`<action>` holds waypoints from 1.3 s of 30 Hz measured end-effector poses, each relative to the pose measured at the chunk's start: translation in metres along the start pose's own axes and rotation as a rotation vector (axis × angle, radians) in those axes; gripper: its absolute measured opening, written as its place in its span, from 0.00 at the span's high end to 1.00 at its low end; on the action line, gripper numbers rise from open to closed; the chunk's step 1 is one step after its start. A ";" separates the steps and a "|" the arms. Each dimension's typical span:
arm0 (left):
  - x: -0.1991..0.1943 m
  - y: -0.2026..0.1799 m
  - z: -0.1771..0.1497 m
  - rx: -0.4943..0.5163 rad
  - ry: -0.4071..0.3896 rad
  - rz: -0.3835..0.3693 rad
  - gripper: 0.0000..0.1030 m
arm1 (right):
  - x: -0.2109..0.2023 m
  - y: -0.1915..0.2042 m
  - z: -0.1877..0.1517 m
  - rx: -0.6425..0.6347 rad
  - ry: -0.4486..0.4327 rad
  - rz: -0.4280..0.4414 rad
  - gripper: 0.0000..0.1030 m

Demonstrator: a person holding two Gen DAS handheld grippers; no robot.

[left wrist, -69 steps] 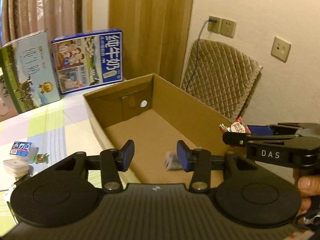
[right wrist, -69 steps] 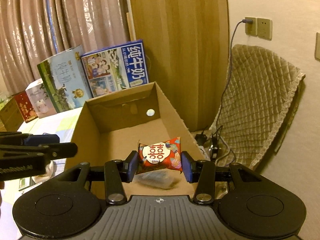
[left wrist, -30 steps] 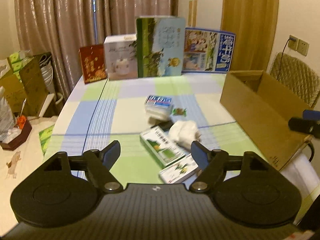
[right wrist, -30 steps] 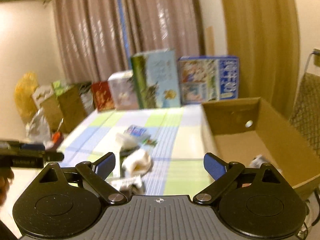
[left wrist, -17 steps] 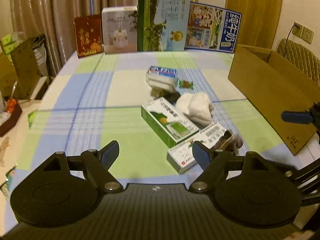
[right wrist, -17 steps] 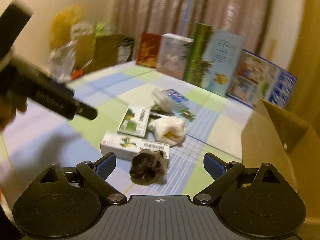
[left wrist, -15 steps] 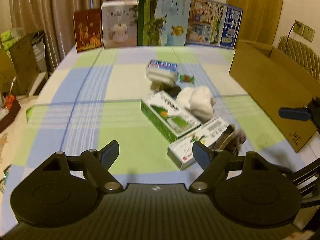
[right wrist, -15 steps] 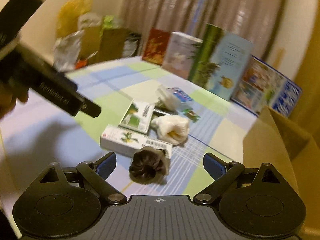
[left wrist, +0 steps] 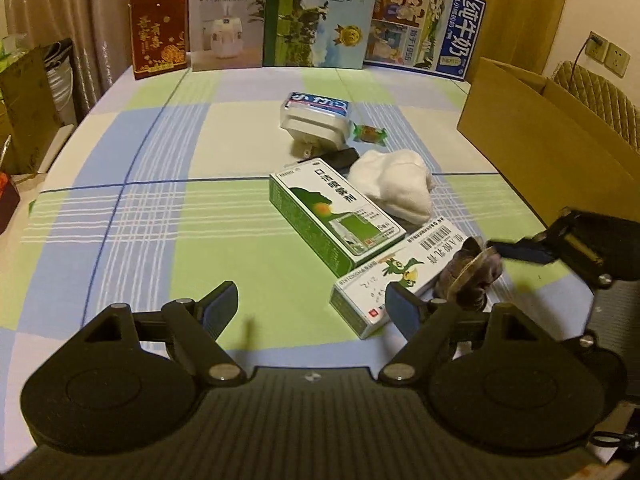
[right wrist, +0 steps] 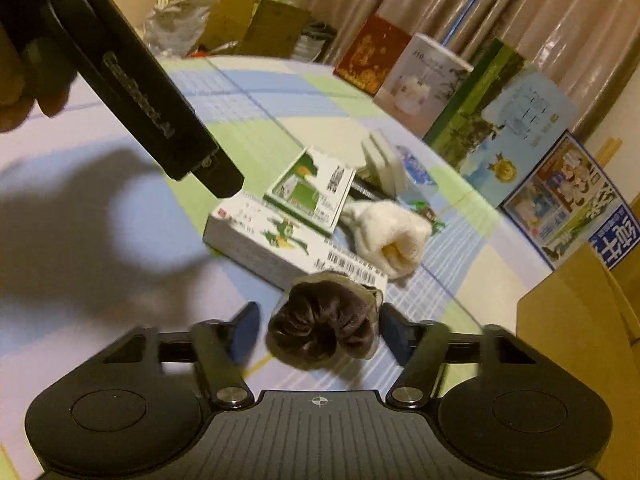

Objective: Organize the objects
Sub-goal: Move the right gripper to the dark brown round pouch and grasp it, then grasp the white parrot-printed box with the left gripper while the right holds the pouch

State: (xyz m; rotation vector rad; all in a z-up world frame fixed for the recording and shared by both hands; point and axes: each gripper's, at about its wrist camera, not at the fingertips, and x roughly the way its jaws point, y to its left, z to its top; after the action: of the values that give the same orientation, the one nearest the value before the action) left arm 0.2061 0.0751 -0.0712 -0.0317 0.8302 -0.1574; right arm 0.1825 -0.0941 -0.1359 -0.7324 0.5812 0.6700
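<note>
Checked worktop [left wrist: 160,208] fills both frames; right gripper [right wrist: 318,330] brackets a dark balled sock [right wrist: 322,324] low centre, jaws spread; left gripper [left wrist: 308,308] jaws wide, empty.

Two socks [left wrist: 394,184] [right wrist: 324,326], two medicine boxes [left wrist: 334,210] [left wrist: 396,276] (four cartons [left wrist: 320,12] behind).

Table covered with a green, blue and white checked cloth [left wrist: 132,216]. At centre right lie a green-and-white carton [left wrist: 334,210], white folded cloth [left wrist: 394,184], long white barcoded box [left wrist: 396,276] and dark bunched sock [left wrist: 474,276]; cardboard box [left wrist: 536,152] at right edge.
</note>
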 end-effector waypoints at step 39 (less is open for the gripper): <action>0.051 -0.085 0.001 0.316 0.087 -0.119 0.63 | -0.040 -0.096 -0.030 0.633 0.076 0.031 0.78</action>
State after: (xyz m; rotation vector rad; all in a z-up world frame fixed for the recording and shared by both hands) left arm 0.2295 -0.0165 -0.1005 0.2244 0.8831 -0.4027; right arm 0.2184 -0.1840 -0.0878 -0.1564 0.8227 0.4466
